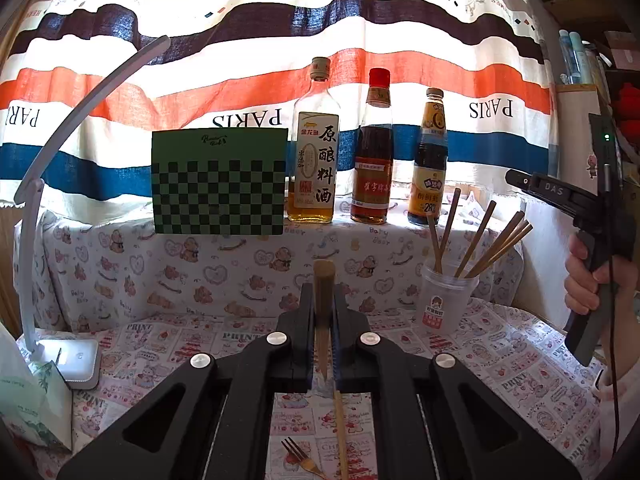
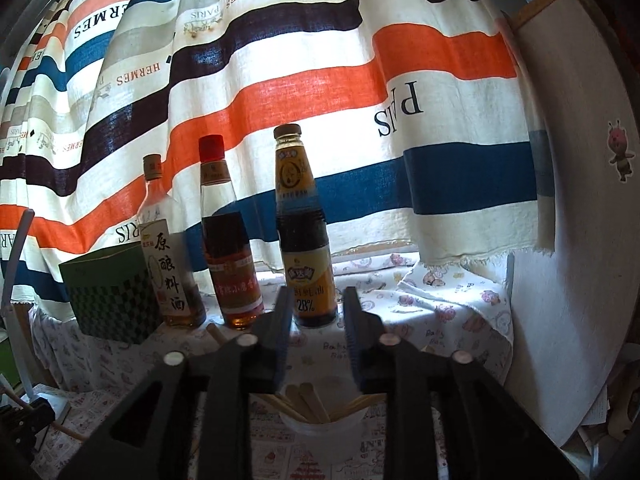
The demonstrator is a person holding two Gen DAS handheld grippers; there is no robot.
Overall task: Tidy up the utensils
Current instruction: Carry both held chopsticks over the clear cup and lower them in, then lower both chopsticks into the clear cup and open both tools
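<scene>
— Fingers of the left gripper (image 1: 325,312) were clamped on a chopstick (image 1: 323,280), held upright so it could drop in?

— Likely. Its cup (image 1: 447,300) stood to the right; the right gripper (image 2: 317,332) hung above, fingers apart, holding nothing. A fork (image 1: 298,456) lay near.

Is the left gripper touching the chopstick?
Touching. In the left wrist view, the left gripper has both fingers pressed against the chopstick standing between them.

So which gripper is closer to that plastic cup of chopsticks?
The right gripper: it hovers open just above the plastic cup. The left gripper, shut on a chopstick, is off to the cup's left.
</scene>
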